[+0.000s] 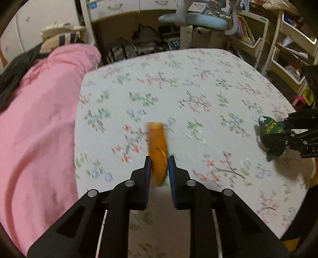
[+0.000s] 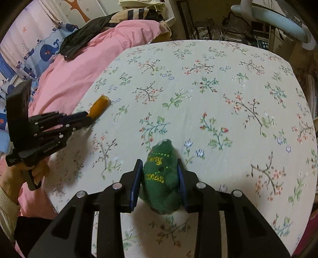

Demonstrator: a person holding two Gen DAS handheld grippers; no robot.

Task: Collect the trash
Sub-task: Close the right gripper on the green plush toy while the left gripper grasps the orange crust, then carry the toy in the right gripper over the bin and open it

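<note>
Both grippers clamp trash mid-bed point(image 2: 218, 83); edges well apart.

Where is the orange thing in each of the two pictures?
Left wrist view: the orange thing sits bottom centre, pinched between the left gripper fingers.
Right wrist view: the same orange thing is at the middle left, at the tip of the left gripper.
Shared landmark: the pink blanket beside the flowered sheet.

pink blanket point(image 2: 83, 59) beside floral sheet point(image 2: 198, 99); blue chair point(image 1: 196, 18) beyond.
</note>
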